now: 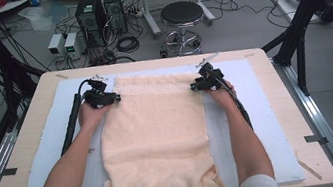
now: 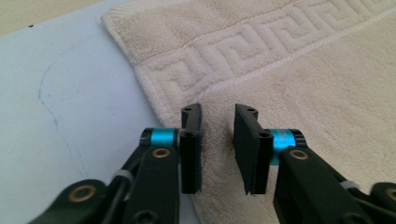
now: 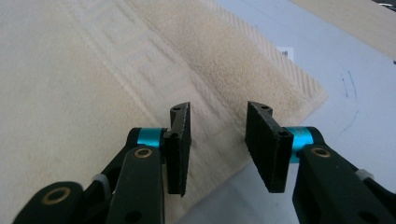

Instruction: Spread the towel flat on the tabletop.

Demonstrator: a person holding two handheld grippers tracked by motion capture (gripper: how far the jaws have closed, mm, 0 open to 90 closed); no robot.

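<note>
Peach terry cloth hangs a little over the near edge of the table (image 1: 26, 146): this is my towel (image 1: 157, 140), and its near end is rumpled there between my two forearms. It lies on a pale blue mat (image 1: 255, 125) which covers most of the wooden top. The long axis of the towel runs from me to the far side, and the end with the woven key-pattern band points away from me. On both long sides a strip of bare mat stays free, wider on my right than on my left, so my hands have room to slide outward. Behind the far hem there is also a narrow strip of mat before the wood begins.

My left gripper (image 2: 218, 149) is at the far left corner of the towel. Its jaws stand a small way apart, over the side edge of the cloth just below the band, and they pinch nothing. My right gripper (image 3: 218, 147) is at the far right corner. Its jaws are open somewhat wider, above the side edge where the towel meets the mat, and they also hold nothing.

Beyond the table I see a round stool (image 1: 181, 15) on the floor.
</note>
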